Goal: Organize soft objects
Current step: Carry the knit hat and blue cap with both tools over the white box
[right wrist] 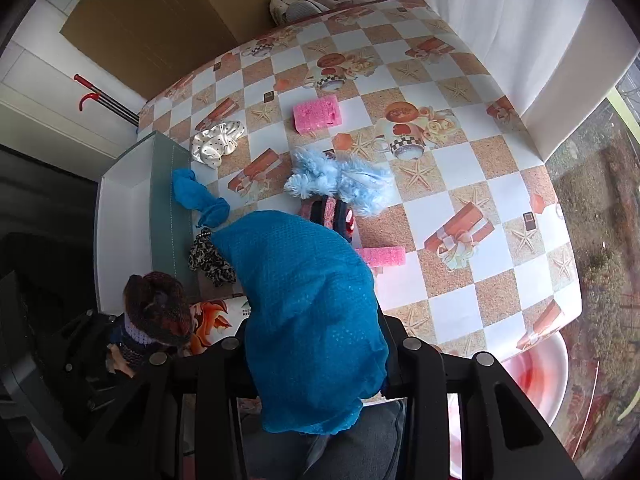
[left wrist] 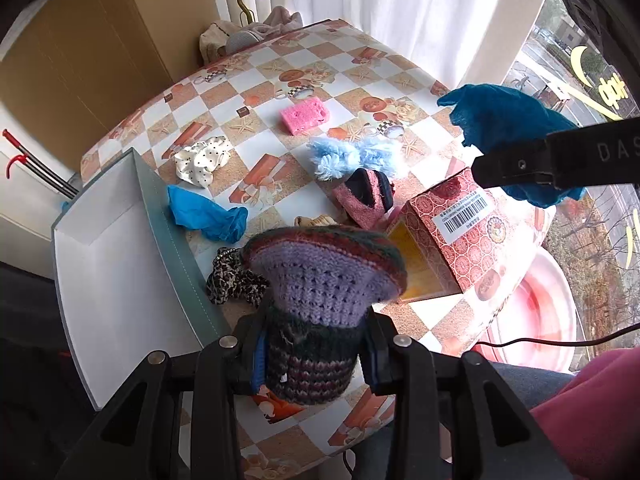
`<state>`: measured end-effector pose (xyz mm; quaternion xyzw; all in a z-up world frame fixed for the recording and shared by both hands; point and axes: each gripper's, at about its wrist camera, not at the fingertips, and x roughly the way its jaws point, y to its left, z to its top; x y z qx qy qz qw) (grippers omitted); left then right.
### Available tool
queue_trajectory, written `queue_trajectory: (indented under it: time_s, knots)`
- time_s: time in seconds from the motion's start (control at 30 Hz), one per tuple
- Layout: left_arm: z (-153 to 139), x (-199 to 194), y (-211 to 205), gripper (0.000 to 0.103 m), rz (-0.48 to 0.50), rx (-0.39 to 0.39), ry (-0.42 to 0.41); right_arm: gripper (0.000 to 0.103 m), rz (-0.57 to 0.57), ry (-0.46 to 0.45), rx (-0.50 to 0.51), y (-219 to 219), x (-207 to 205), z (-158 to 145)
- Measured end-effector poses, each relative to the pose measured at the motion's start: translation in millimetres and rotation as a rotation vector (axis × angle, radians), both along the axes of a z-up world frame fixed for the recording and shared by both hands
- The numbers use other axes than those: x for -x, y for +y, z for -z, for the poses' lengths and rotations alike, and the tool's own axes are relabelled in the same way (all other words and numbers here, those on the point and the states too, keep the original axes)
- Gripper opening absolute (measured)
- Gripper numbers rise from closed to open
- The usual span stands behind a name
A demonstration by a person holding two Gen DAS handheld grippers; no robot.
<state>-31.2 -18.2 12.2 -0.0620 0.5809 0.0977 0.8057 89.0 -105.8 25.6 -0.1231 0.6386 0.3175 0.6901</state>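
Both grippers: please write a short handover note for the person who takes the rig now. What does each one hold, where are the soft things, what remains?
Left gripper: shut on the knitted hat, held above the table edge beside the grey bin.
Right gripper: shut on the teal cloth, held above the table.
Still on the table: pink sponge, polka-dot scrunchie, blue glove, leopard scrunchie, fluffy light-blue piece, pink-and-dark sock.
Done: no item shows in the visible part of the bin.
Left: probably drop both held items in, then collect the rest.
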Motion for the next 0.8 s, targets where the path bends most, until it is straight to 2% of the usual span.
queue_trajectory:
  time_s: [0.3, 0.6, 0.8]
  knots:
    - [-12, 29, 29, 0.04, -0.124, -0.045, -0.027, 0.04, -0.192, -0.007, -0.019, 51, 33, -3]
    - [-12, 59, 52, 0.04, -0.256, -0.036, -0.036, 0.04, -0.338, -0.007, -0.001, 88, 59, -4]
    - [-8, 75, 64, 0.04, -0.329, -0.019, -0.035, 0.04, -0.39, 0.002, 0.014, 103, 71, 0]
